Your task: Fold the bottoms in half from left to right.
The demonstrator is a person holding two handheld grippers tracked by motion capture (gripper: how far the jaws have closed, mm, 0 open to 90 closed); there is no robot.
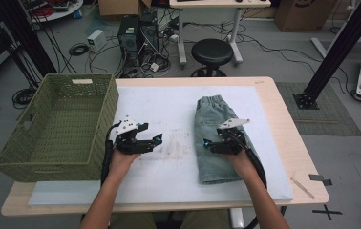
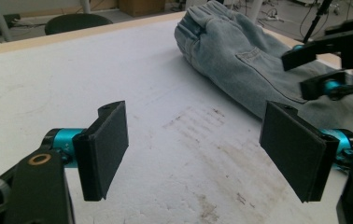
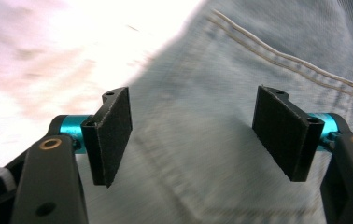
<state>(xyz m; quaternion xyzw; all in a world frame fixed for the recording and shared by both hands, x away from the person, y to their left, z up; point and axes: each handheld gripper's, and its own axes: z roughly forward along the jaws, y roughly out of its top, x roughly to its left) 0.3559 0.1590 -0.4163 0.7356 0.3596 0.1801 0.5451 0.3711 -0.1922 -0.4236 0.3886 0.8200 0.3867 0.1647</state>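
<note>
A pair of light blue denim shorts (image 1: 212, 117) lies folded on the white mat (image 1: 169, 102), waistband at the far end. My right gripper (image 1: 212, 139) hovers over the shorts' left part, open; in the right gripper view (image 3: 193, 135) its jaws stand wide apart above the denim (image 3: 221, 84) near a pocket seam. My left gripper (image 1: 152, 133) is open over bare mat left of the shorts. In the left gripper view (image 2: 195, 149) it faces a brownish stain (image 2: 212, 135), with the shorts (image 2: 230, 51) and the right gripper (image 2: 295, 74) to the upper right.
A green woven basket (image 1: 107, 112) with nothing in it stands on the table's left end. Beyond the far edge are a black stool (image 1: 212, 51), a computer tower (image 1: 133, 36) and floor cables. A black frame post (image 1: 336, 52) rises at the right.
</note>
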